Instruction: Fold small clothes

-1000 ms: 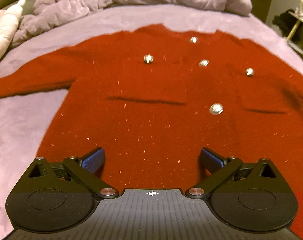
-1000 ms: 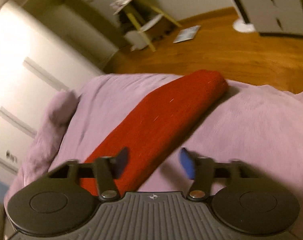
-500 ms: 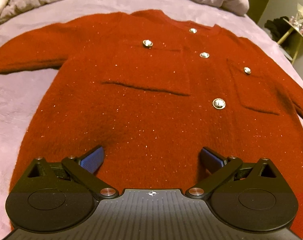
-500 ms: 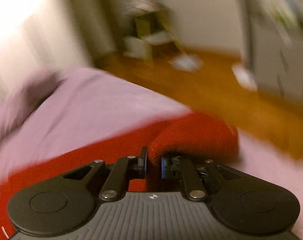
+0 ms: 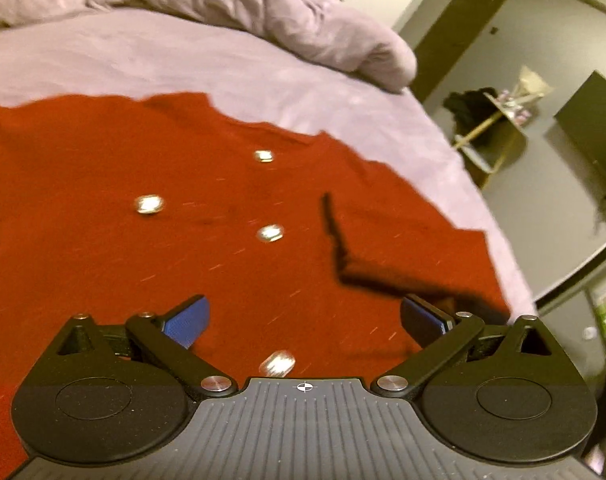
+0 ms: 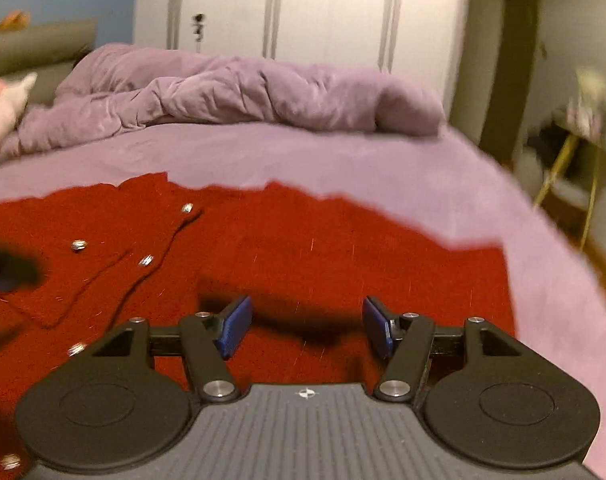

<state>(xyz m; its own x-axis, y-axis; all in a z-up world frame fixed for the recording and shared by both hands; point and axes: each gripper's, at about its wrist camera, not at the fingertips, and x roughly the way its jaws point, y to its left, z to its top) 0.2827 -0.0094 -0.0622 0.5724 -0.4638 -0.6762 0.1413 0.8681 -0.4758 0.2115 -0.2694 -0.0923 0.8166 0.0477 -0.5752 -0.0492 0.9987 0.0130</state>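
The cardigan (image 5: 103, 264) is deep red, flecked with tiny glinting specks, and its buttons (image 5: 269, 233) are shiny silver. The bedsheet (image 6: 343, 160) and duvet (image 6: 231, 92) are plain lilac. Both grippers (left (image 5: 303, 320), right (image 6: 305, 326)) are black with blue pads (image 6: 235, 324).

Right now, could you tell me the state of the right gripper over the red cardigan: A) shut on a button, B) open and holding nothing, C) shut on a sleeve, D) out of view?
B: the right gripper has its blue pads spread apart above the red cardigan, nothing between them.
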